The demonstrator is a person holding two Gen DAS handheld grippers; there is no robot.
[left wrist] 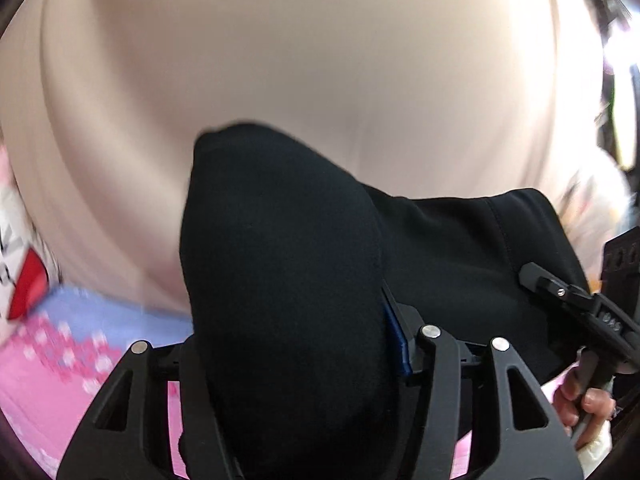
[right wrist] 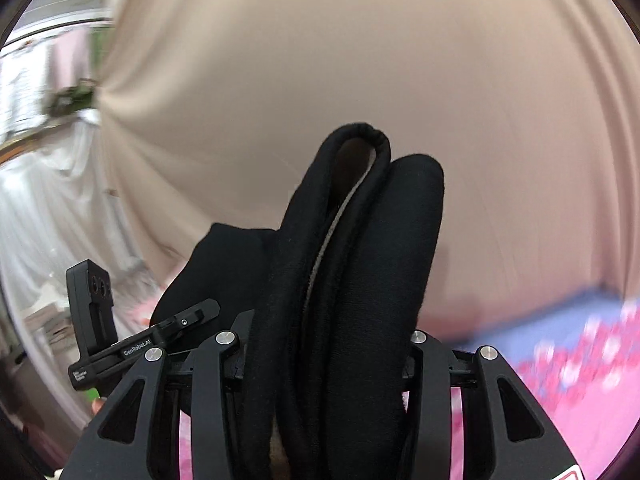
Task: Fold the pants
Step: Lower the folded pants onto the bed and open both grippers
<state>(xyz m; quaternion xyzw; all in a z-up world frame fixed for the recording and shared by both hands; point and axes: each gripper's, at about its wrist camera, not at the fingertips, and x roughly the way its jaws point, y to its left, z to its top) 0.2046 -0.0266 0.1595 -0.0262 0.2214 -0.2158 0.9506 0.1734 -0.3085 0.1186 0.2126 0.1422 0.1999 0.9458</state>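
Soft, even light — blurred backgrounds, fisheye-bent edges, glare at one side.

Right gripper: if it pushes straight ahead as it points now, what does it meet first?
Probably the beige curtain ahead; depth is unclear. The right gripper is clamped on bunched black pants.

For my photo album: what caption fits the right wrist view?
Right gripper clamps bunched black pants before a beige curtain.
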